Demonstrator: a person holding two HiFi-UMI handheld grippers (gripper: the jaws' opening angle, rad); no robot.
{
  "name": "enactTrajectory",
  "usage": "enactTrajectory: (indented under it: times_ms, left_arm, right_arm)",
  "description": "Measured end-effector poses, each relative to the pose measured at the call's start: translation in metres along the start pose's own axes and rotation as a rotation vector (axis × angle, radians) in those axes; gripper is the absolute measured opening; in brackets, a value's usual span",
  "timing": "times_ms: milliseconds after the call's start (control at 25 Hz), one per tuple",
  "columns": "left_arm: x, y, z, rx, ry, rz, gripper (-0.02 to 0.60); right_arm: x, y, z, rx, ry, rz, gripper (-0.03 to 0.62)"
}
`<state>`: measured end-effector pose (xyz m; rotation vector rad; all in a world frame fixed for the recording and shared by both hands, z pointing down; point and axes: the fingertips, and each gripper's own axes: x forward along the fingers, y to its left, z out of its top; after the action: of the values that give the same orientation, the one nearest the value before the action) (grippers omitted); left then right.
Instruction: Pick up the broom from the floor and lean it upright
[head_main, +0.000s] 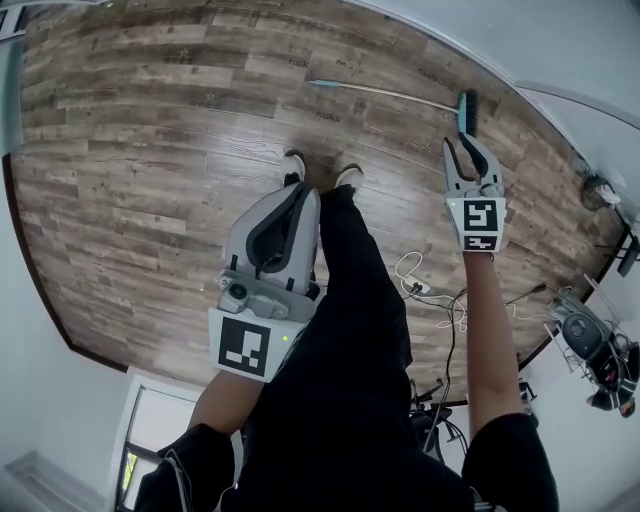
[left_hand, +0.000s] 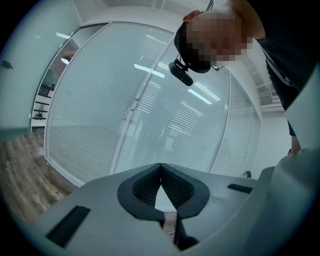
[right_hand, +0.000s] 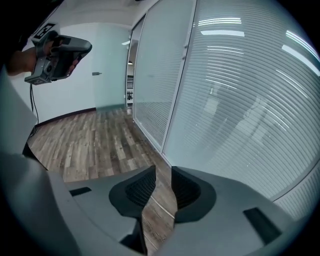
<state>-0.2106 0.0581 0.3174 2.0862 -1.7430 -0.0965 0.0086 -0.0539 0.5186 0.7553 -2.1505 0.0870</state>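
Observation:
The broom lies flat on the wood floor in the head view, its thin pale handle running left and its dark brush head at the right, close to the wall. My right gripper hangs just short of the brush head, jaws apart and nothing between them. In the right gripper view only floor shows through the gap. My left gripper is held in front of the person's legs, away from the broom. Its tips meet in the left gripper view, with nothing held.
The person's shoes stand on the floor just short of the broom. Loose cables and equipment lie at the right. A glass wall with blinds runs beside the floor. The left gripper also shows high in the right gripper view.

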Motion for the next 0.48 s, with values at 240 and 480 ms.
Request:
enactTrajectory:
  times_ms: [240,480]
  left_arm:
    - [-0.006,0.033,-0.018,0.007,-0.016,0.061,0.018]
    - [0.011,0.049,-0.074,0.035,0.045,0.045,0.018]
  right_arm:
    - [0.026,0.005,-0.027,-0.009,0.068,-0.003,0.086]
    - [0.078,0.021,-0.086,-0.008,0.136,0.031,0.089]
